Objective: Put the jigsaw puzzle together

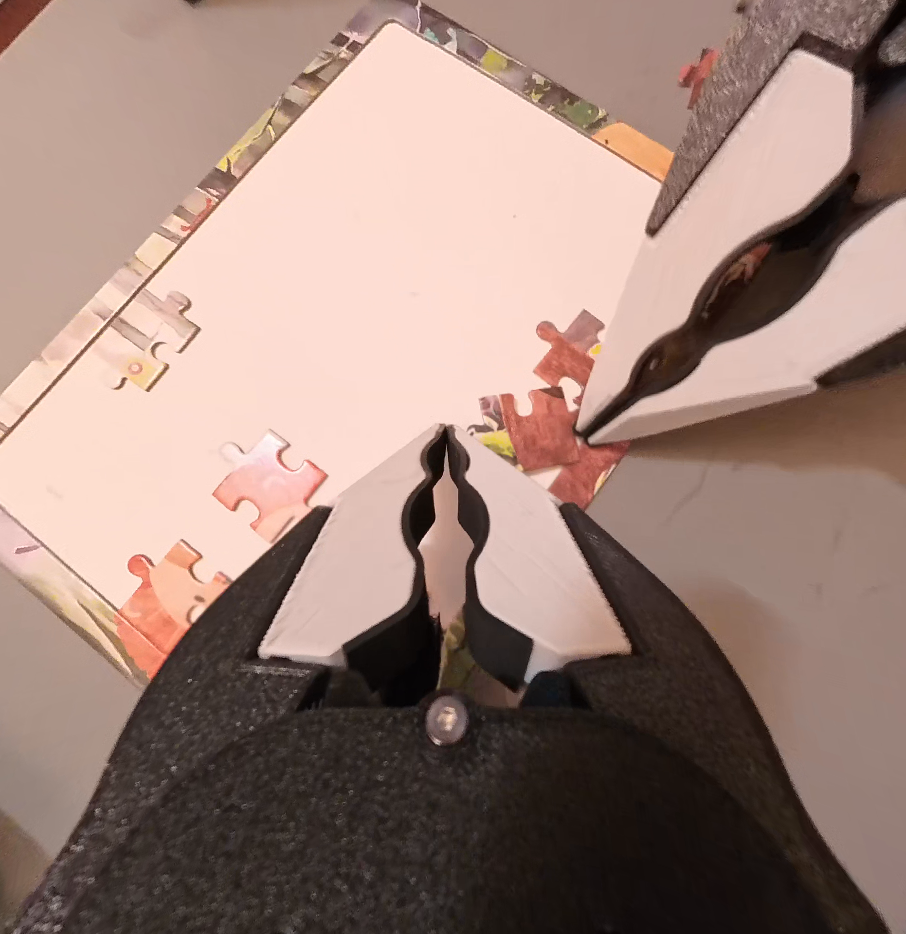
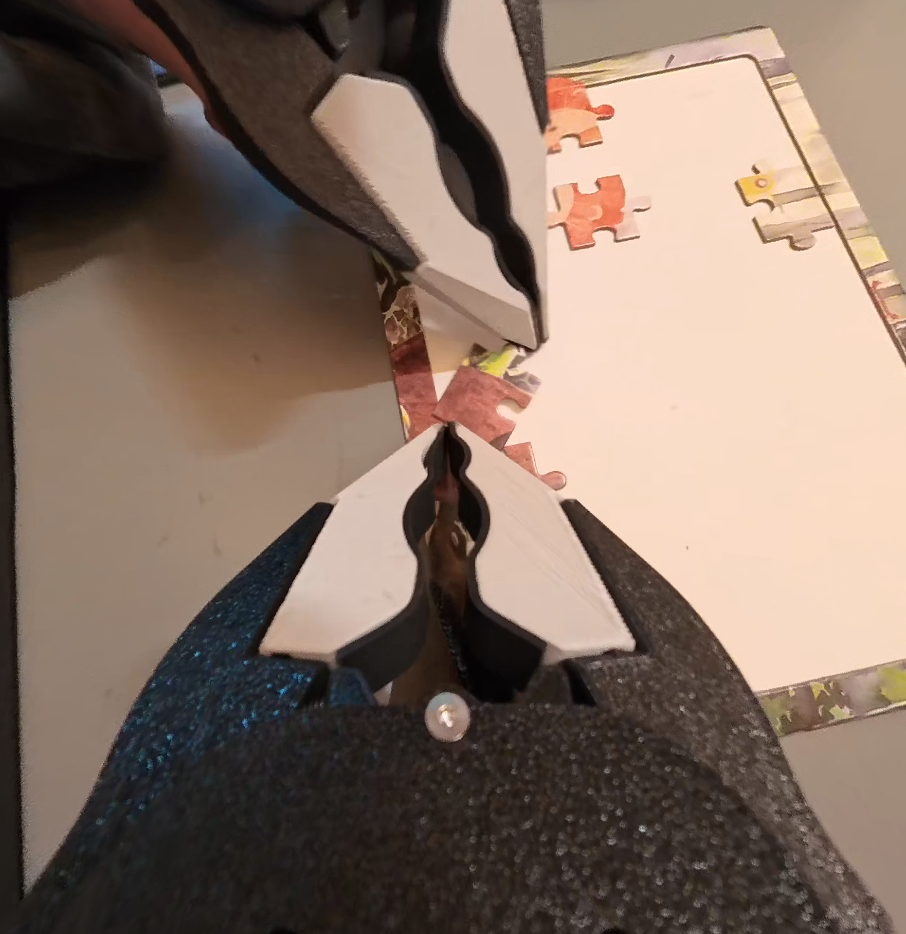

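The puzzle tray (image 1: 299, 86) has a white floor and a printed border; it also shows in the right wrist view (image 2: 693, 354). A brown piece (image 1: 539, 429) lies tilted over a green piece (image 1: 494, 437) and the tray's border near one corner. My right gripper (image 2: 447, 429) is shut, and its tips touch the brown piece's (image 2: 473, 404) corner; the piece is not between the pads. It also shows in the left wrist view (image 1: 585, 435). My left gripper (image 1: 445, 429) is shut with nothing between its tips. In the right wrist view (image 2: 537, 343) it hovers by the green piece (image 2: 496, 361).
A second brown piece (image 1: 567, 354) lies next to the first. A pink piece (image 1: 266, 480), an orange piece (image 1: 173, 591) and joined grey and yellow pieces (image 1: 147, 338) lie in the tray. A red piece (image 1: 696, 73) lies on the table (image 1: 744, 556) outside it. Some 5 cm of space lies between my two pairs of fingers.
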The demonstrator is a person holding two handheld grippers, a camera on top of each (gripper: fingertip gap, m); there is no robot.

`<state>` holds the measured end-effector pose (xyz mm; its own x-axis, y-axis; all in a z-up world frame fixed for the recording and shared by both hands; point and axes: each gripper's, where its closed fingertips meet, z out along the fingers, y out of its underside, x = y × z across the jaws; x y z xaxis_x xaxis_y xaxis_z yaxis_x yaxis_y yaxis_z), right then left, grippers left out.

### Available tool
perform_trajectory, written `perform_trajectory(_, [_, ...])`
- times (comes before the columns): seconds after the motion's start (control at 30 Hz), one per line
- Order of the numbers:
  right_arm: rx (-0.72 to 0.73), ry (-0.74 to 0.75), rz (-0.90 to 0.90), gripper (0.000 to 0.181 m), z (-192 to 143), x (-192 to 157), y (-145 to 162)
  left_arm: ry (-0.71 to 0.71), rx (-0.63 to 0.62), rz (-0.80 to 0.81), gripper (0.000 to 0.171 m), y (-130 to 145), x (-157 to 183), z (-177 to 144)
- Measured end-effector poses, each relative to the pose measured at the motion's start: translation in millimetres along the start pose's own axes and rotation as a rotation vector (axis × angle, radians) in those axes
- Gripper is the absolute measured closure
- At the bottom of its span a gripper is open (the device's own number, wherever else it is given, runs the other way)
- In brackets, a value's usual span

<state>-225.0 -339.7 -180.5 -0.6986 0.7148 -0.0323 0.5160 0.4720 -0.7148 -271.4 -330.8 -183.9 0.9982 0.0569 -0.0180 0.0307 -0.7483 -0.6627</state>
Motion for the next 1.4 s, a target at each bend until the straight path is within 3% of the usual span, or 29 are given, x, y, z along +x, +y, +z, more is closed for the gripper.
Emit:
perform_trajectory(0.33, [0.03,0.0,0.04,0.181,-10.2,8.3,-1.4,-0.027,-0.044,0.055,0.171,15.0,-0.2,-17.1])
perform_trajectory(0.37, [0.035,-0.005,0.052,0.179,-16.6,11.3,-0.2,-0.034,-0.034,0.061,0.169,13.6,-1.6,-20.8])
perform_trajectory(0.43, [0.038,0.001,0.07,0.159,-29.9,19.7,5.5,0.019,-0.01,0.084,0.139,8.6,6.3,-24.6])
perform_trajectory(0.53, [-0.017,0.05,0.081,0.143,-35.2,36.2,23.6,0.098,-0.015,0.146,0.134,5.5,15.5,-18.6])
perform_trajectory(0.73, [-0.011,0.002,0.062,0.152,-23.8,29.9,22.9,0.235,-0.002,0.154,0.143,3.9,28.8,-8.7])
perform_trajectory(0.83, [-0.01,-0.019,0.027,0.16,-22.9,24.2,21.2,0.235,0.016,0.14,0.146,4.4,31.1,-9.2])
perform_trajectory(1.0, [0.016,-0.044,-0.003,0.158,-25.2,18.4,14.6,0.209,0.019,0.129,0.151,5.0,30.9,-10.8])
perform_trajectory(1.13, [-0.01,-0.04,0.032,0.149,-24.3,24.9,21.0,0.188,0.017,0.091,0.143,8.7,21.4,-20.0])
perform_trajectory(1.4, [-0.004,-0.08,-0.029,0.151,-15.9,15.9,16.3,0.183,0.015,0.064,0.146,10.8,22.6,-12.9])
